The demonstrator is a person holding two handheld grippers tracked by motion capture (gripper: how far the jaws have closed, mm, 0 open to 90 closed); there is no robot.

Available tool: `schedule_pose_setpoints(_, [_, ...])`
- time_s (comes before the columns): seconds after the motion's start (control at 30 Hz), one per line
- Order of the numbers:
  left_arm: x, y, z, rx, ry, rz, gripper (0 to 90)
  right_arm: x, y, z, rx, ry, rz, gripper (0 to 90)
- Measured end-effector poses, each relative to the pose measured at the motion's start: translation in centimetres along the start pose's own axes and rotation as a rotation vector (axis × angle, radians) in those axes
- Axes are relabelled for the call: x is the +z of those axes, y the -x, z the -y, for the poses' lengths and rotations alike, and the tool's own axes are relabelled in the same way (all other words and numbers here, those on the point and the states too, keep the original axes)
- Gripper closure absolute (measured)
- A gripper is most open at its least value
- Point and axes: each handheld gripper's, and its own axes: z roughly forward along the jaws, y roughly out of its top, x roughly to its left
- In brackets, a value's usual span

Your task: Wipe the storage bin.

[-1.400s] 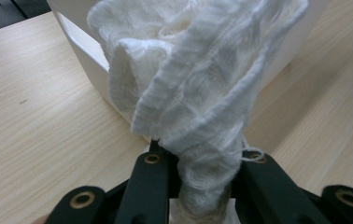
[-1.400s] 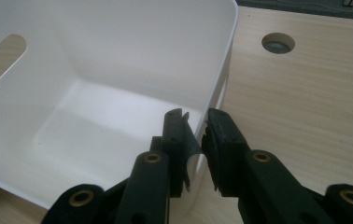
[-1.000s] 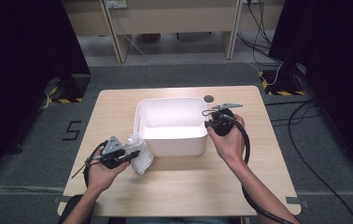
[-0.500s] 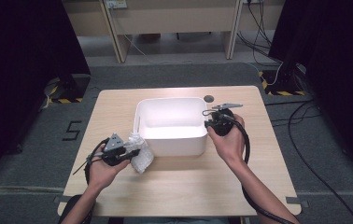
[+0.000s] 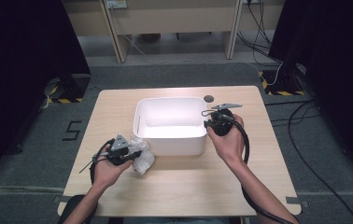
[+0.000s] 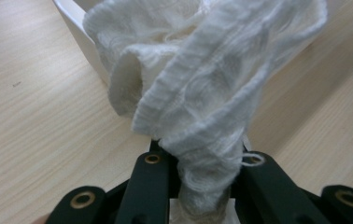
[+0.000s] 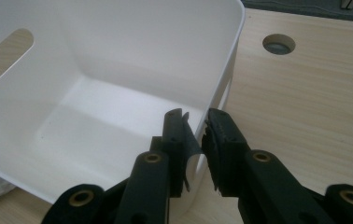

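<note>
Wooden table (image 5: 258,154), cloth (image 6: 202,93) in left hand-held gripper (image 6: 202,186)

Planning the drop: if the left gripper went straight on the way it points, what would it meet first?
Probably the near wall of the white plastic bin; the left gripper, shut on the crumpled white knitted cloth, points toward it, though depth is unclear.

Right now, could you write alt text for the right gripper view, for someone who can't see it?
The right gripper clamps its two black jaws on the rim of a white plastic bin, whose inside is bare. It stands on a light wooden table with a round hole.
</note>
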Motion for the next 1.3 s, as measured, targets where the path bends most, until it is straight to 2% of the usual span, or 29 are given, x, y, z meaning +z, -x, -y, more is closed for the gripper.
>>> schedule_pose_setpoints(0.37, [1.8, -0.4, 0.6, -0.010, -0.054, -0.004, 78.3, 0.0, -0.2, 0.0, 0.010, 0.004, -0.005, 77.6])
schedule_pose_setpoints(0.6, [2.2, -0.2, 0.6, -0.008, -0.066, -0.005, 78.3, 0.0, -0.3, 0.1, 0.005, 0.008, -0.001, 77.6])
schedule_pose_setpoints(0.9, [2.9, 1.2, -0.2, 0.020, -0.055, 0.027, 78.3, 0.1, -0.7, 0.1, 0.007, 0.011, -0.006, 76.7])
schedule_pose_setpoints(1.0, [2.9, 1.3, -0.3, 0.017, -0.052, 0.024, 78.3, 0.1, -0.6, 0.1, 0.007, 0.011, -0.008, 76.5])
schedule_pose_setpoints(1.3, [1.7, 1.4, -1.4, 0.015, -0.010, 0.011, 78.2, 0.1, -0.7, 0.1, -0.010, 0.014, -0.001, 76.7])
